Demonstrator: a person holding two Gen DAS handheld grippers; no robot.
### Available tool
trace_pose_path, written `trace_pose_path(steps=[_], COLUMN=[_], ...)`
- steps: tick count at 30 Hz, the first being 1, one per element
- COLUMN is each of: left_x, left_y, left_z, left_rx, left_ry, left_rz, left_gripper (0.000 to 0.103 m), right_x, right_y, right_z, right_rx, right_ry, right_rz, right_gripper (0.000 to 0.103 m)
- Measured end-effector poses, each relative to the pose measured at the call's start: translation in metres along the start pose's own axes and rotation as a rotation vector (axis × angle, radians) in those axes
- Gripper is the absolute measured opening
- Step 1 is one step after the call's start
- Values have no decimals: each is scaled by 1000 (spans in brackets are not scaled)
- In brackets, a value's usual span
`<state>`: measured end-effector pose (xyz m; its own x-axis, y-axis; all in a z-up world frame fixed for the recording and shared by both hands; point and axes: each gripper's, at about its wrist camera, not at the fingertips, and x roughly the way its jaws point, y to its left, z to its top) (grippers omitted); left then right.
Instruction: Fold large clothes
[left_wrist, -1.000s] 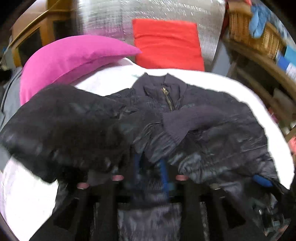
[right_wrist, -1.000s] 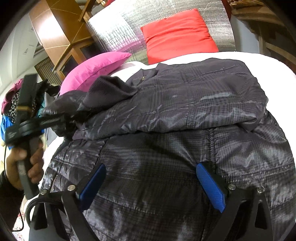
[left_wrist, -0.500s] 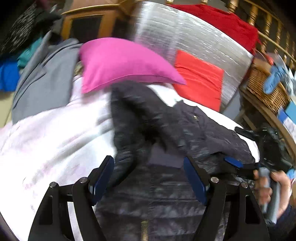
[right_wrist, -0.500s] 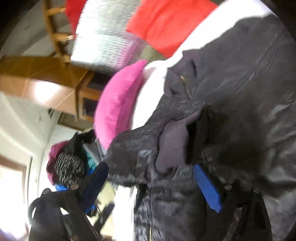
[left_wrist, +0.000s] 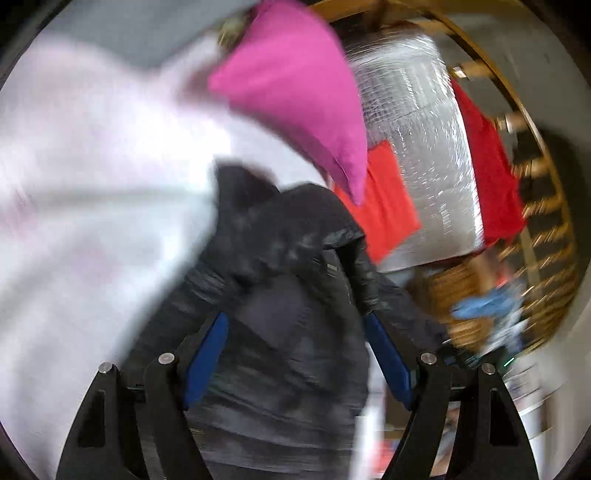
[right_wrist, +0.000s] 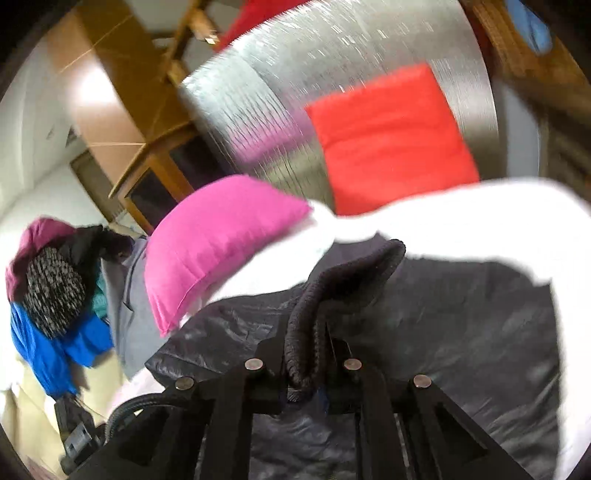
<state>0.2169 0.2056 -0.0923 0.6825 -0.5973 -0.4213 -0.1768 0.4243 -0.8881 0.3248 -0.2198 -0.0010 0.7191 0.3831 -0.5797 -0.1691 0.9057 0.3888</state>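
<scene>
The dark puffer jacket (right_wrist: 461, 325) is sprawled on the white bed (right_wrist: 480, 218), near the pink pillow (right_wrist: 221, 236); right gripper (right_wrist: 306, 365) just snapped closed on its ribbed knit cuff (right_wrist: 343, 280); left gripper (left_wrist: 295, 354) spread wide over the fabric, holding nothing; shell looks light, puffy, slippery, so I'd grab cuffs and hems.

The jacket (right_wrist: 461, 332) under the right gripper (right_wrist: 304, 354) is dark quilted cloth with a slight sheen; its cuff (right_wrist: 347, 280), between the pads, is matt ribbed knit. Beyond lie matt cloth pillows, pink (right_wrist: 221, 236) and red (right_wrist: 391, 136), against crinkled silvery foil (right_wrist: 280, 85).
</scene>
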Motion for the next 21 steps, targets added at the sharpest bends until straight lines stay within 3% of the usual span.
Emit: trace_pose_path(steps=[3, 6, 15, 16, 17, 19, 21], left_x=[24, 37, 78, 79, 82, 83, 77], left_y=[-3, -13, -4, -2, -1, -7, -27], left_z=[-1, 2, 19, 20, 21, 22, 21], left_rx=[-122, -158, -288, -288, -274, -232, -112], left_ry=[46, 40, 11, -6, 4, 0, -36], left_rz=[-93, -116, -60, -52, -32, 18, 49], left_gripper=[78, 78, 75, 48, 14, 11, 9], right_x=[-5, -11, -30, -31, -32, -41, -55], right_y=[-1, -2, -14, -14, -14, -14, -14], right_z=[5, 1, 12, 13, 14, 17, 21], right_rx=[-17, -37, -72, -74, -76, -86, -97], right_ry=[-2, -4, -21, -23, -26, -48, -88], right_rz=[-15, -19, -17, -15, -13, -15, -16], right_gripper=[13, 13, 12, 12, 12, 12, 11])
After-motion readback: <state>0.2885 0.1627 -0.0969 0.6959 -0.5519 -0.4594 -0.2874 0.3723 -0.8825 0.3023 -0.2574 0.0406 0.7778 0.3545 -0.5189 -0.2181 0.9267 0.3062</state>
